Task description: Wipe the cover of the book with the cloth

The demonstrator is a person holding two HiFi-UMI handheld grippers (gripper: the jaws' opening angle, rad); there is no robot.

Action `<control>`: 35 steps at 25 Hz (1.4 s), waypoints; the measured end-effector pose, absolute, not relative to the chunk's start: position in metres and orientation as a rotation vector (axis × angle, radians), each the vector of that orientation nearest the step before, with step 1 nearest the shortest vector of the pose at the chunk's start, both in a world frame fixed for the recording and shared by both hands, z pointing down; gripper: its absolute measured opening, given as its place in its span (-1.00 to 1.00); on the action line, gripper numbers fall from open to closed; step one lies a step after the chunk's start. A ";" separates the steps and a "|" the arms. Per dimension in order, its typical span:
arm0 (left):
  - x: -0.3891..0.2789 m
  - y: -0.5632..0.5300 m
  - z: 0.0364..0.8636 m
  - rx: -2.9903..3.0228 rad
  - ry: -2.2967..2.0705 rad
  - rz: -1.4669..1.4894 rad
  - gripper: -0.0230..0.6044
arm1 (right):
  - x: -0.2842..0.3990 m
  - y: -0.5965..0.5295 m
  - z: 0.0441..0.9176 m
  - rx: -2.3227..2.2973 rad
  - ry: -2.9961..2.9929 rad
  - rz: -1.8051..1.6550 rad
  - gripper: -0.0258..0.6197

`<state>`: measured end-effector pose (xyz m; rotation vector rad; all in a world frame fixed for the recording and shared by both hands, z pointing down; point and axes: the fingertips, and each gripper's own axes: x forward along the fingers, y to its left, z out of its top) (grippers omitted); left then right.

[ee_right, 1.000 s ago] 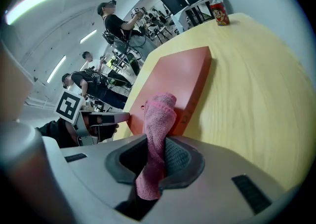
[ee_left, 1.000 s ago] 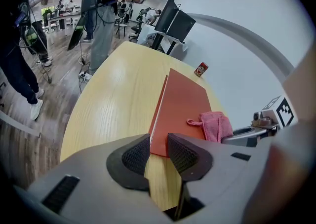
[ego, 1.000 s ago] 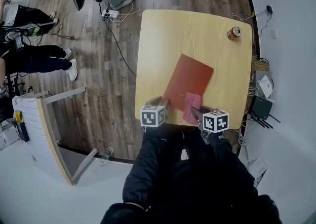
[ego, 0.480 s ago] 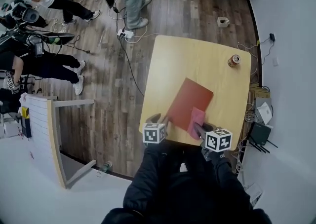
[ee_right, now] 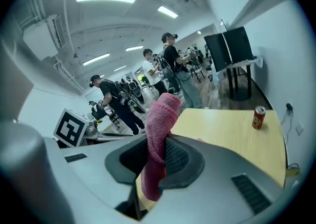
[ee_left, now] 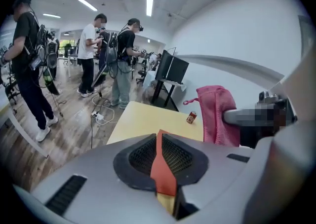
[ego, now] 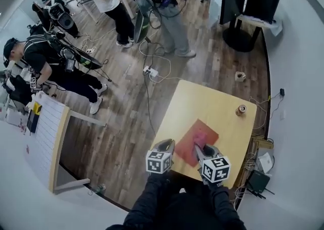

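though the right gripper (ego: 201, 149) and the cloth (ee_right: 160, 119) pinched in it cover part of the book (ego: 187, 143), it lies flat on the table (ego: 212, 107) below both grippers. left gripper (ee_left: 160, 144) jaws just closing, narrow slit left, nothing gripped, book only a red sliver through it.

No text, label, brand or number can be read anywhere.
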<state>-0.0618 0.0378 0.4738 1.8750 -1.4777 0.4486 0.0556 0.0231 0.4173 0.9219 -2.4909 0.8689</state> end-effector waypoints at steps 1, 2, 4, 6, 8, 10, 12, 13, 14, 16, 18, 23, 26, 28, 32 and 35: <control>-0.061 0.033 0.460 1.895 -1.501 0.425 -0.75 | 0.052 0.018 0.403 0.924 -2.520 0.821 -0.68; -0.061 0.029 0.447 1.913 -1.525 0.401 -0.78 | 0.050 0.015 0.389 0.928 -2.547 0.777 -0.68; -0.059 0.027 0.420 1.945 -1.568 0.360 -0.80 | 0.049 0.013 0.365 0.940 -2.588 0.698 -0.68; -0.059 0.026 0.395 1.980 -1.604 0.322 -0.81 | 0.047 0.014 0.342 0.961 -2.618 0.629 -0.68; -0.061 0.025 0.370 2.016 -1.634 0.286 -0.81 | 0.044 0.014 0.321 0.984 -2.646 0.573 -0.68; -0.061 0.024 0.348 2.057 -1.653 0.256 -0.81 | 0.042 0.014 0.302 1.009 -2.675 0.526 -0.68; -0.060 0.023 0.327 2.105 -1.662 0.233 -0.81 | 0.041 0.014 0.286 1.041 -2.699 0.483 -0.68; -0.060 0.023 0.318 2.127 -1.664 0.223 -0.81 | 0.040 0.015 0.280 1.060 -2.705 0.469 -0.68; -0.061 0.024 0.309 2.148 -1.666 0.214 -0.81 | 0.038 0.015 0.274 1.078 -2.709 0.459 -0.68; -0.065 0.028 0.293 2.184 -1.673 0.195 -0.81 | 0.033 0.016 0.264 1.109 -2.717 0.437 -0.68; -0.072 0.031 0.277 2.210 -1.691 0.180 -0.81 | 0.027 0.015 0.253 1.132 -2.730 0.412 -0.68; -0.094 0.037 0.253 2.227 -1.746 0.129 -0.81 | 0.007 0.019 0.232 1.129 -2.767 0.350 -0.68; -0.106 0.038 0.245 2.226 -1.764 0.100 -0.81 | -0.006 0.022 0.223 1.116 -2.773 0.297 -0.68; -0.110 0.039 0.240 2.232 -1.769 0.084 -0.81 | -0.012 0.024 0.218 1.113 -2.776 0.276 -0.68; -0.115 0.041 0.231 2.255 -1.774 0.067 -0.81 | -0.021 0.026 0.210 1.110 -2.790 0.244 -0.68; -0.120 0.043 0.228 2.257 -1.779 0.060 -0.81 | -0.026 0.029 0.209 1.097 -2.794 0.233 -0.68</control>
